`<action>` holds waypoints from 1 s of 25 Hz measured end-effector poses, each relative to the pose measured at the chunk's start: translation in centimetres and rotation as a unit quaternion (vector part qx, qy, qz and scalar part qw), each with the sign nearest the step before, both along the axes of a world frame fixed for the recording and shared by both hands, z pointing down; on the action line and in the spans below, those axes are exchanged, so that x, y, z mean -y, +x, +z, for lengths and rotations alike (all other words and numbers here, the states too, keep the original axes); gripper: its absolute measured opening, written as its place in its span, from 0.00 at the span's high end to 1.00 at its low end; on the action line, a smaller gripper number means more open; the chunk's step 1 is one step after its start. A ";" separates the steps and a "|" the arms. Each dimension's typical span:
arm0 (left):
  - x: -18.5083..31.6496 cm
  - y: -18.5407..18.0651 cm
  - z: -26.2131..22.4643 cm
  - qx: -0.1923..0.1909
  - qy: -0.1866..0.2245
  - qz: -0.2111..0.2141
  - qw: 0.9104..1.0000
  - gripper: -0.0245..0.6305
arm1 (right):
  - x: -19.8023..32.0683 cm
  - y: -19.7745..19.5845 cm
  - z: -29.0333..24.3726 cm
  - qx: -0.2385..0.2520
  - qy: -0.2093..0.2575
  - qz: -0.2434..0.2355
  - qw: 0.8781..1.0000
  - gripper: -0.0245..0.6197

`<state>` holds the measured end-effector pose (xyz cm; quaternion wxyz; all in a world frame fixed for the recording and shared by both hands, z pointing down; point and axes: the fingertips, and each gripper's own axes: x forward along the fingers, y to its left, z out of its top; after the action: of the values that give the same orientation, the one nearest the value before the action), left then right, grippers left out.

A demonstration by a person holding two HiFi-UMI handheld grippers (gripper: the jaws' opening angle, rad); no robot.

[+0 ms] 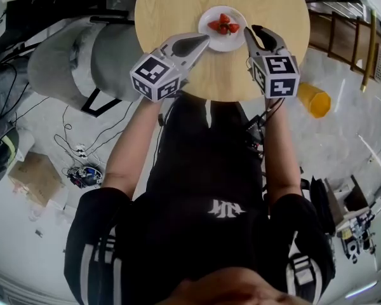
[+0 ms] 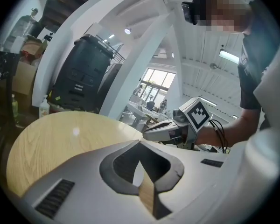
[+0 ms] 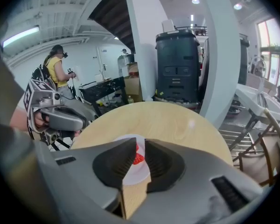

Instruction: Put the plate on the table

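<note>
A white plate (image 1: 223, 30) with red strawberries (image 1: 223, 25) rests on the round wooden table (image 1: 171, 11). My left gripper (image 1: 205, 39) hovers just left of the plate's near rim, its tips together and nothing held. My right gripper (image 1: 255, 33) hovers just right of the plate, apart from it. In the right gripper view a narrow gap stands between the jaws of the right gripper (image 3: 141, 143), and the plate (image 3: 141, 169) and a strawberry (image 3: 138, 158) show through it on the table below. The left gripper view shows bare table (image 2: 60, 143) and the right gripper (image 2: 149, 133) opposite.
A grey padded seat (image 1: 70, 62) stands left of the table. On the floor lie a yellow object (image 1: 314, 99), cables (image 1: 82, 170) and a cardboard box (image 1: 35, 178). A wooden railing (image 1: 349, 40) runs at the right. Another person (image 3: 58, 66) stands far off.
</note>
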<state>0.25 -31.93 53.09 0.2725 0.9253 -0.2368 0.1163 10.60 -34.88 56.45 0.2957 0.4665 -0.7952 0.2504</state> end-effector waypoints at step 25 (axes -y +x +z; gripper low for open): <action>0.1 -3.7 -17.0 -0.083 0.115 0.010 0.990 0.94 | -2.8 -4.2 -26.5 0.095 0.260 -0.081 0.957 0.96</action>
<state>-3.49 -32.02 36.10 0.1816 0.9593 -0.2158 0.0142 6.42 -32.11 29.99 0.1060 0.4355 -0.8923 0.0531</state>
